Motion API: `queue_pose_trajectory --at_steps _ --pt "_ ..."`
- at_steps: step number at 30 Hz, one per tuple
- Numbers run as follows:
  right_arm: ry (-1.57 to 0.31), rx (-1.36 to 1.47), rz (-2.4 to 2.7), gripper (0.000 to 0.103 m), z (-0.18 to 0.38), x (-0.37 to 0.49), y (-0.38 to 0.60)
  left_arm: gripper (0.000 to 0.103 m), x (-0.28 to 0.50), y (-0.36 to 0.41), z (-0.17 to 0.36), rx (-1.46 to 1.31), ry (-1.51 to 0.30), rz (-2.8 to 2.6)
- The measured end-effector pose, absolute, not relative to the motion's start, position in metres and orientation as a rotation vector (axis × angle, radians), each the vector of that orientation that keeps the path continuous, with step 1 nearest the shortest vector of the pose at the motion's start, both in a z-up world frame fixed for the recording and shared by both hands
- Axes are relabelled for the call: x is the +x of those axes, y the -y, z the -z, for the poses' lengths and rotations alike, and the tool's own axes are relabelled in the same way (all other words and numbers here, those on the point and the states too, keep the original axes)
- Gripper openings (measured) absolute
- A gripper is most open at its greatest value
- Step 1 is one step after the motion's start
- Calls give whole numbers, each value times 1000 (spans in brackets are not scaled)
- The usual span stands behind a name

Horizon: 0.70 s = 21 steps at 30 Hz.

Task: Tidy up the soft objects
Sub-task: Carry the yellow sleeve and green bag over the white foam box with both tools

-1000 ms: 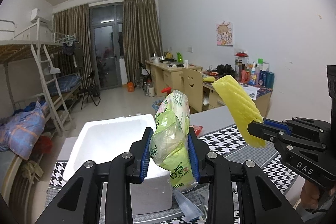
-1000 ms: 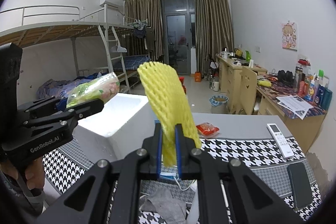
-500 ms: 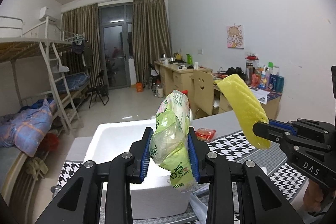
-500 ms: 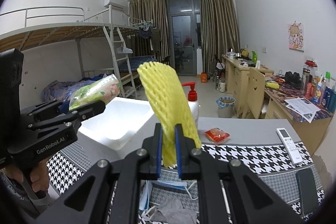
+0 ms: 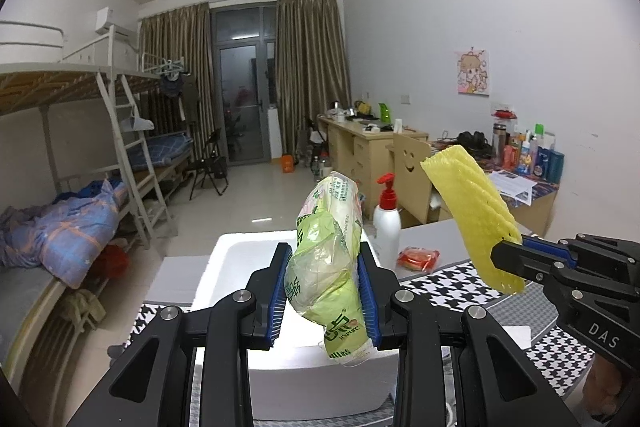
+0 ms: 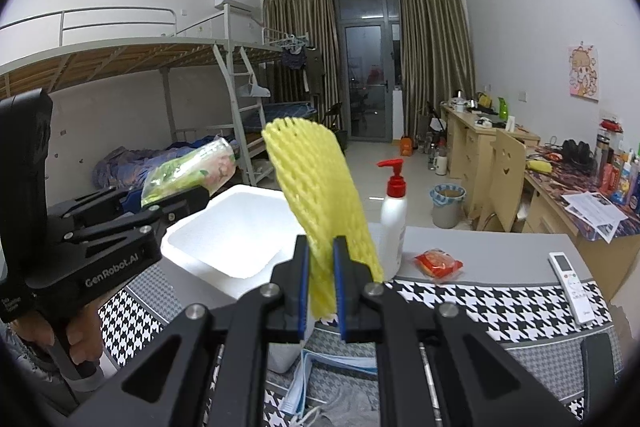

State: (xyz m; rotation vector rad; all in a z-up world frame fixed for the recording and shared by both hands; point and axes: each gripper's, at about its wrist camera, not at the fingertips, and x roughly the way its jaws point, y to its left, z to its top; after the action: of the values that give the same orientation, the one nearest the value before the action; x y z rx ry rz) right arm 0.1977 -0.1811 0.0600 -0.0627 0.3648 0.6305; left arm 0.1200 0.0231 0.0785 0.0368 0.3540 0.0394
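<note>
My left gripper (image 5: 322, 291) is shut on a green tissue pack (image 5: 330, 263), held upright above the near edge of the white foam box (image 5: 248, 255). My right gripper (image 6: 320, 291) is shut on a yellow foam net sleeve (image 6: 316, 195) that stands up from the jaws, to the right of the box (image 6: 232, 231). The right gripper with the sleeve (image 5: 472, 211) also shows in the left wrist view, and the left gripper with the tissue pack (image 6: 192, 171) shows in the right wrist view.
On the houndstooth tablecloth (image 6: 480, 299) stand a white pump bottle with a red top (image 6: 394, 219), a small red packet (image 6: 438, 261) and a white remote (image 6: 570, 277). A blue-edged item and grey cloth (image 6: 340, 367) lie below my right gripper. A dark phone (image 6: 596, 359) lies at the right.
Both grippers have pulled back and risen slightly while keeping their holds. The pump bottle and more of the table have come into view behind the box.
</note>
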Motion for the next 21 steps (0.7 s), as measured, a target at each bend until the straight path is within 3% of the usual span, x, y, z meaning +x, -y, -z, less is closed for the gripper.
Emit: queue_pose_trajectory --at_steps 21 --pt "-405 -92 -693 14 -55 214 155 34 145 -40 -70 4 -407 -86"
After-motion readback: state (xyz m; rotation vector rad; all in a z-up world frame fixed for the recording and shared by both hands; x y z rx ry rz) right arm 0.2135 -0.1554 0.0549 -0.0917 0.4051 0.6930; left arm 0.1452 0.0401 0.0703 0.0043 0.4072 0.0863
